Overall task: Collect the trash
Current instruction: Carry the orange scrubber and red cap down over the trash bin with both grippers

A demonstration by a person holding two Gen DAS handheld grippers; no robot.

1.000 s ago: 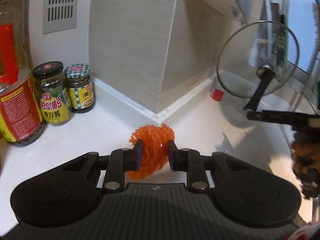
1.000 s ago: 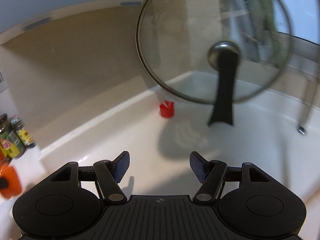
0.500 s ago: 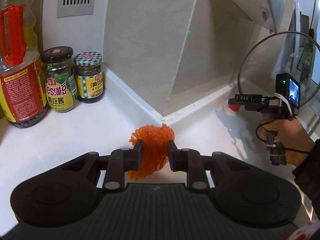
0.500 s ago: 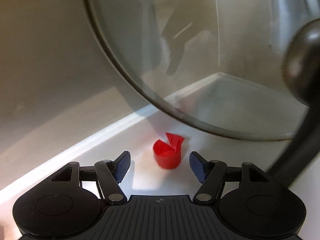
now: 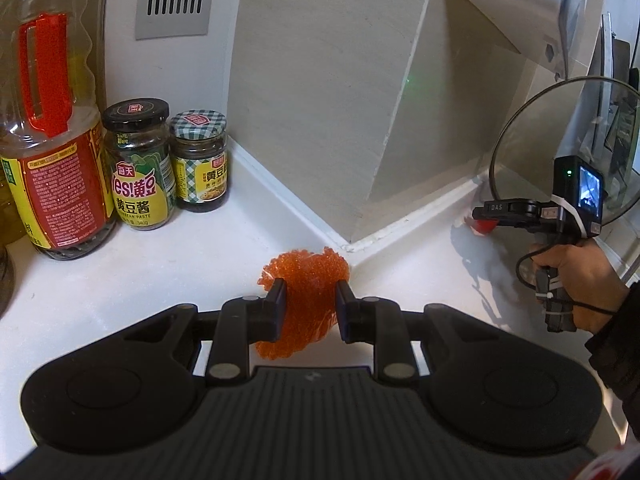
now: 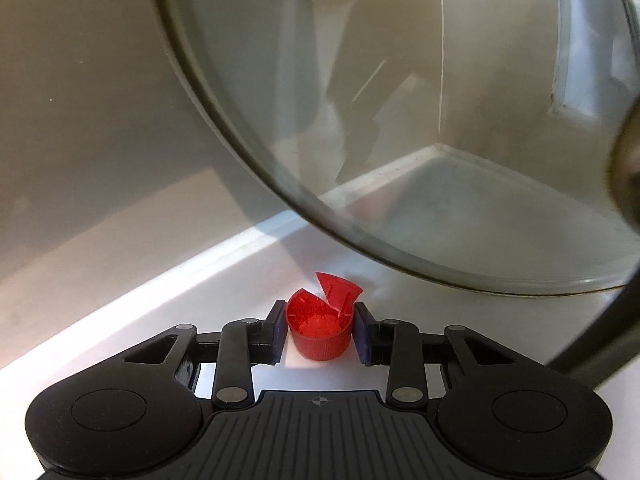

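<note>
My left gripper (image 5: pixel 310 300) is shut on a crumpled orange mesh net (image 5: pixel 306 280) and holds it just above the white counter (image 5: pixel 120 280). My right gripper (image 6: pixel 320 330) has its pads against both sides of a red plastic bottle cap (image 6: pixel 320 332) that sits open side up on the counter by the wall, with a torn flap standing at its back. In the left wrist view the right gripper (image 5: pixel 486 216) is at the far right, with the cap (image 5: pixel 482 227) partly hidden under it.
An oil bottle (image 5: pixel 52 152) and two sauce jars (image 5: pixel 140 168) (image 5: pixel 200 164) stand at the back left. A glass pot lid (image 6: pixel 400 120) leans against the wall just above and behind the cap. A tiled wall corner (image 5: pixel 360 160) juts out between the grippers.
My right gripper moved forward to the red cap and closed its jaws around it. My left gripper kept hold of the orange net and drew back slightly.
</note>
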